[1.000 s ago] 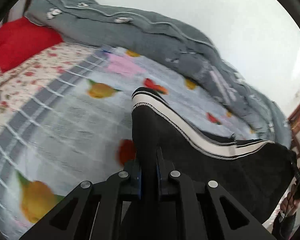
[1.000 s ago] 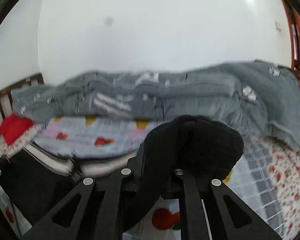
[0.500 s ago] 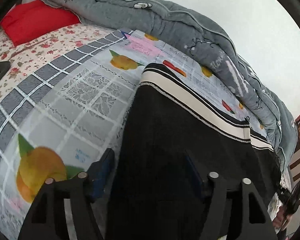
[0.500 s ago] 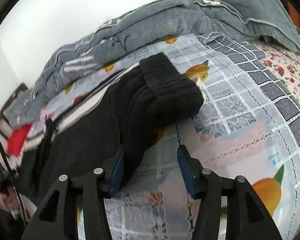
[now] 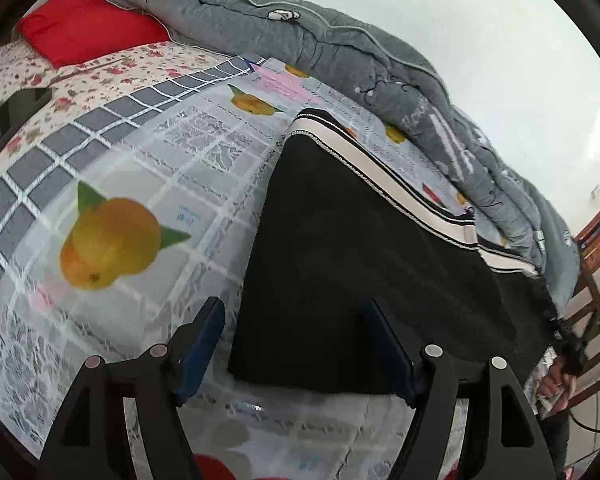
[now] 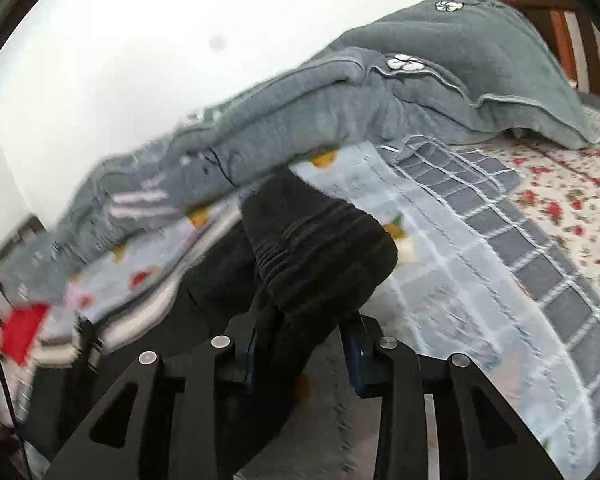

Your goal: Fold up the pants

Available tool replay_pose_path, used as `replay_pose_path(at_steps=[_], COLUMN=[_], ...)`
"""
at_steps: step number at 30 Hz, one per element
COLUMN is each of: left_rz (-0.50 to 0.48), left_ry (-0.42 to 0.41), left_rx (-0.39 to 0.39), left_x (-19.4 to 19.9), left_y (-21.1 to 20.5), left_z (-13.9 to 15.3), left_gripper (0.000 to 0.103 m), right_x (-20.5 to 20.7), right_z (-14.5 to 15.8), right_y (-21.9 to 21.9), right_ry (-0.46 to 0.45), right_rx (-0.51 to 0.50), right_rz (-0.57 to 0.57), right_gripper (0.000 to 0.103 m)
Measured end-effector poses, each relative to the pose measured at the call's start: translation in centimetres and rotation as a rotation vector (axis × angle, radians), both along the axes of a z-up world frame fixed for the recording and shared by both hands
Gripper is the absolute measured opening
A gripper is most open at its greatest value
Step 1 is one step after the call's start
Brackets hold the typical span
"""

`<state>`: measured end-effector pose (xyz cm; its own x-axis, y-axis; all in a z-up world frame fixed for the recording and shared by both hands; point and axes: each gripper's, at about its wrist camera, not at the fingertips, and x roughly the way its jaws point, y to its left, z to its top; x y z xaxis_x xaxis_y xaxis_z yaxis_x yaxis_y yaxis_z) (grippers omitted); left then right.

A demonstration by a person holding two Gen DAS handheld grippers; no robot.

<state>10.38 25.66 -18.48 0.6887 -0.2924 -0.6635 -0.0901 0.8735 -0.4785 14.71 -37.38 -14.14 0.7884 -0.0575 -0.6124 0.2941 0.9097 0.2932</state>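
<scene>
Black pants point(image 5: 363, 248) with a white side stripe point(image 5: 383, 184) lie flat on the fruit-print bed cover point(image 5: 140, 184). My left gripper point(image 5: 296, 344) is open; its blue-padded fingers straddle the near left corner of the pants without holding them. In the right wrist view the ribbed black cuff end point(image 6: 319, 248) of the pants bunches up between the fingers of my right gripper point(image 6: 303, 356). The jaws stand partly apart with the cloth between them, and the view is blurred.
A grey quilt point(image 5: 339, 40) is heaped along the far side of the bed by the white wall. A red pillow point(image 5: 88, 28) lies at the head. Floral sheet point(image 6: 571, 200) lies beyond the checked border. A wooden bed frame point(image 5: 595, 320) stands at the right.
Both grippers were shut on the pants a second ago and then opened. The pants dropped flat on the bed. The left gripper drew back to the pants' corner; the right one has narrowed around the cuff.
</scene>
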Motion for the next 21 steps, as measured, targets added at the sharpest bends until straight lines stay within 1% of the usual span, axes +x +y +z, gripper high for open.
replay_pose_path(at_steps=[2,4,5,6,8,10,12,15,18,21], left_rz=[-0.01,-0.02,-0.037,-0.044,-0.035,-0.024,-0.013,-0.042,-0.069,-0.058], left_ry=[-0.01,-0.015,-0.02,-0.021,-0.027,-0.044,-0.051,-0.059,-0.067,-0.089], left_rx=[-0.006,-0.024,-0.048,-0.06,-0.08,-0.111,-0.128,-0.128,-0.134,-0.167], left_x=[-0.1,0.4,0.9,1.3,2.5,3.4,3.5,2.3,-0.1,-1.9], left_y=[-0.1,-0.1,-0.2,-0.3,-0.3,-0.3,-0.3,-0.6,-0.8,-0.9], left_z=[-0.2,-0.3,-0.4,-0.5,-0.7,-0.9,-1.1,-1.2,-1.2,-1.5], left_gripper=[0.074,0.074,0.075,0.079,0.08,0.08,0.079,0.079,0.079,0.079], right_x=[-0.1,-1.1,-1.5,-1.9,-2.5,-2.8,-3.1,-3.3,-3.4,-3.5], right_z=[-1.5,-2.2,-2.2,-2.1,-2.1,-2.4,-2.6,-2.9,-3.6,-4.0], right_y=[-0.7,-1.4,-1.4,-1.3,-0.8,-0.2,0.5,1.8,2.5,2.9], right_ry=[0.072,0.08,0.088,0.105,0.119,0.143,0.163,0.164,0.153,0.136], right_rx=[0.025,0.064,0.071,0.059,0.037,0.006,-0.036,-0.125,-0.18,-0.208], right_rz=[0.007,0.009,0.009,0.001,-0.01,-0.015,-0.004,0.011,0.012,0.0], right_gripper=[0.035,0.038,0.039,0.041,0.047,0.048,0.05,0.056,0.057,0.057])
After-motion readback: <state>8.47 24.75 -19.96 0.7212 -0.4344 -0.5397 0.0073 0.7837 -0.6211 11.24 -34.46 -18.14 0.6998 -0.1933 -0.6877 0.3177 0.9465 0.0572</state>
